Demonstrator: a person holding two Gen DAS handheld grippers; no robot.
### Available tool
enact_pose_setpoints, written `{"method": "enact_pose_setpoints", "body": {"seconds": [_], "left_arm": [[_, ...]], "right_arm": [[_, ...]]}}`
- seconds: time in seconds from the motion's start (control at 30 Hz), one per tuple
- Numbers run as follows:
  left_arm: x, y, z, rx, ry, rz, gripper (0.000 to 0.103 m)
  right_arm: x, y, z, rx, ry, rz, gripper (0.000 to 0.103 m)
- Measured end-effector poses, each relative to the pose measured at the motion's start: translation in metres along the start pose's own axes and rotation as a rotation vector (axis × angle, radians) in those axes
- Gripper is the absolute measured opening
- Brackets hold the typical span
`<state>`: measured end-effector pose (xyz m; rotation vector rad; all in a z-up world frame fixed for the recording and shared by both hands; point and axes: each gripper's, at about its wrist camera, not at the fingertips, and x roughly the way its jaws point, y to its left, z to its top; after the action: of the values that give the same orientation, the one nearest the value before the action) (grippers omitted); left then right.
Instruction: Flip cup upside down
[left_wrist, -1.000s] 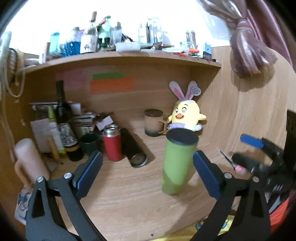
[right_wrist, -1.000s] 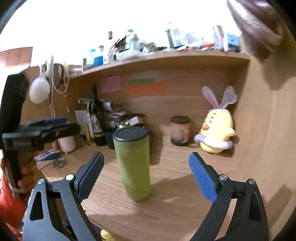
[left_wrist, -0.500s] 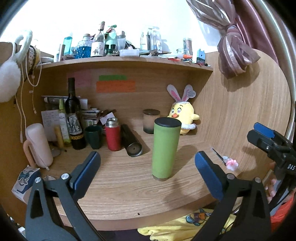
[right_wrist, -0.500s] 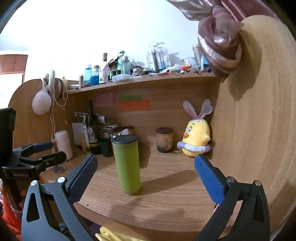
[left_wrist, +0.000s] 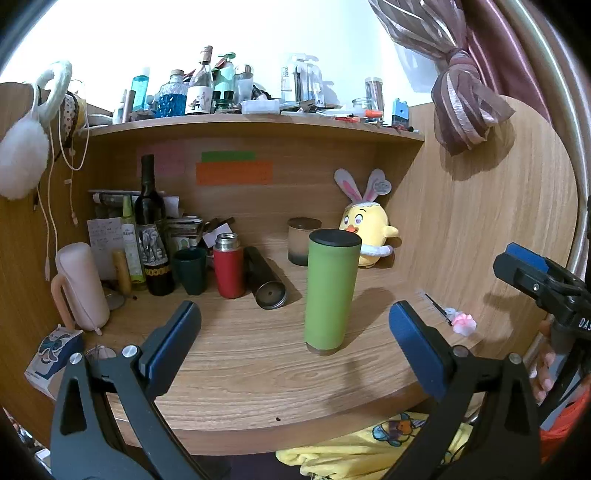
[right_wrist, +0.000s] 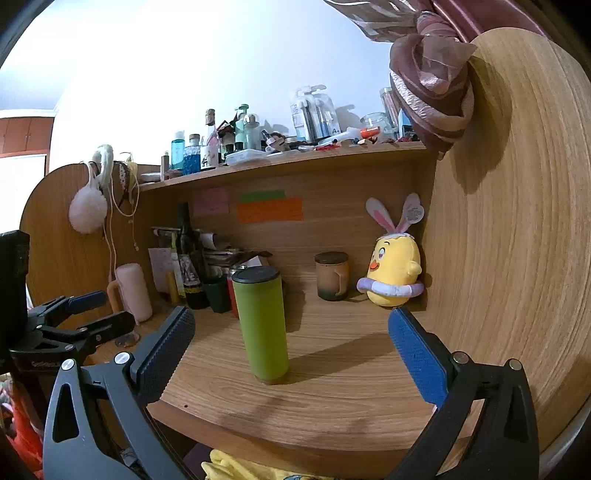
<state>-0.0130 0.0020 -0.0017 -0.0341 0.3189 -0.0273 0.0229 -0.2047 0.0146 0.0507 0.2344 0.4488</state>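
Wooden desk (left_wrist: 258, 369): upright lidded green cup (left_wrist: 330, 291).

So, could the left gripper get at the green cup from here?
Probably yes. The left gripper is open, and the green cup stands upright ahead of it with bare desk between; the black tumbler lies off to the side.

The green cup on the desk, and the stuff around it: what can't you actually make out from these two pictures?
- Green cup: its underside is hidden against the desk in both views, and nothing shows what is inside.
- Red flask: mostly hidden behind the cup in the right wrist view.
- Sticky notes: any writing is too small to read.
- Left claw and right claw: handles cut off by the bottom edge.
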Motion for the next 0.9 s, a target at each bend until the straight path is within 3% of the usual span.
{"method": "enact_pose_setpoints", "body": {"seconds": [0.9], "left_arm": [[0.0011, -0.0025, -0.0020, -0.011, 0.006, 0.000, 0.103]], "right_arm": [[0.0093, 0.0010, -0.0059, 0.008, 0.034, 0.033, 0.103]]}}
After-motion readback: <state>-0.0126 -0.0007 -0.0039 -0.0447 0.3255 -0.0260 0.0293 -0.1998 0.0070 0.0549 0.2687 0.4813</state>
